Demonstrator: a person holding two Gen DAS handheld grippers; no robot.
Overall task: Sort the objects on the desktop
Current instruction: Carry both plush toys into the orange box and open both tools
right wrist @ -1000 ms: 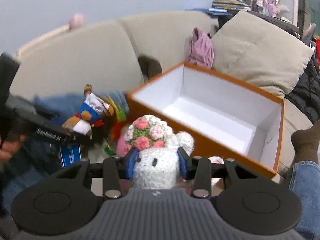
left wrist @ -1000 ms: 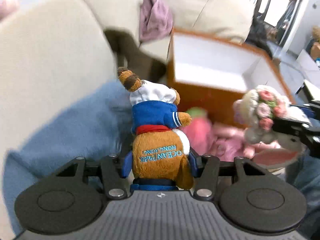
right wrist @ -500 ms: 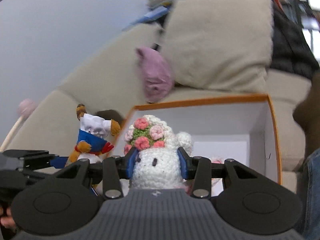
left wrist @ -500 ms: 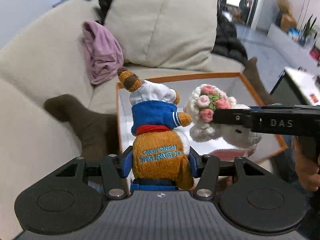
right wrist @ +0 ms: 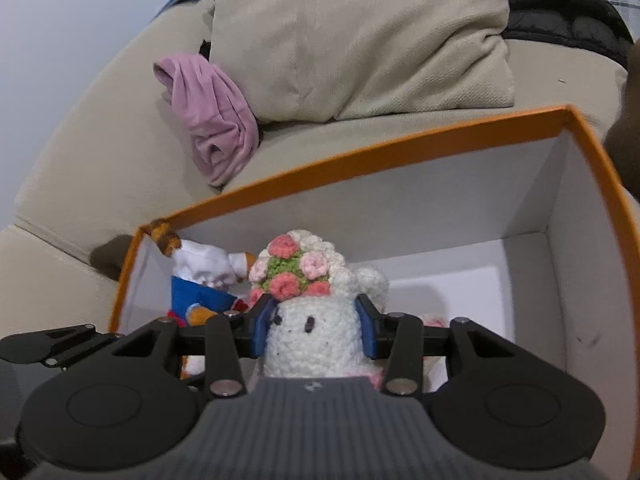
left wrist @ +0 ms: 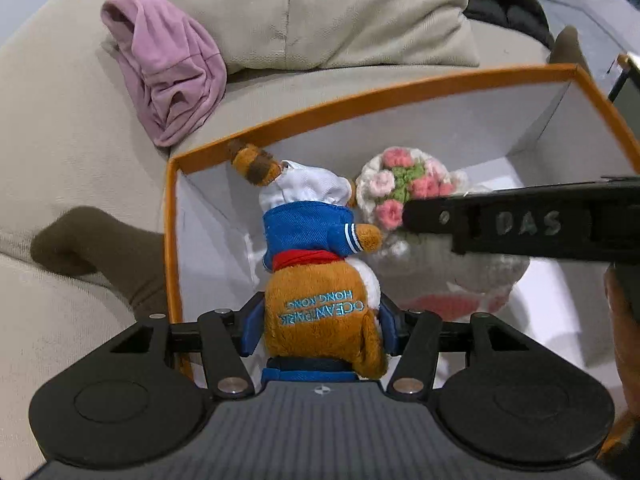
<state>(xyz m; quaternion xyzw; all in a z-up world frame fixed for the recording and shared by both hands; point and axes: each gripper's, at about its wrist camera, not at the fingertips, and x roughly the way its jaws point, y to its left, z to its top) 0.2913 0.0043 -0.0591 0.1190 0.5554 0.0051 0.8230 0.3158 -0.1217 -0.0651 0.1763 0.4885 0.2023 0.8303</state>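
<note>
An orange box (left wrist: 360, 100) with a white inside stands on the sofa. My left gripper (left wrist: 320, 328) hangs over its left end with a brown plush animal (left wrist: 308, 232) in a blue jacket and white hat between its blue pads; the jaws are opening, the pads still on the plush. My right gripper (right wrist: 316, 320) holds a white crocheted doll (right wrist: 312, 344) with a pink flower crown just to the right, inside the box (right wrist: 400, 140). Its jaws are opening too, pads still against the doll. The doll (left wrist: 400, 184) almost touches the plush (right wrist: 200, 272).
A purple cloth (left wrist: 168, 68) lies on the beige sofa behind the box, beside a large cushion (left wrist: 320, 12). A foot in a brown sock (left wrist: 100, 248) rests against the box's left wall. A dark jacket (left wrist: 504, 0) lies at the back right.
Both grippers have carried their toys from in front of the box to over and down into it. The two toys have come close together.
</note>
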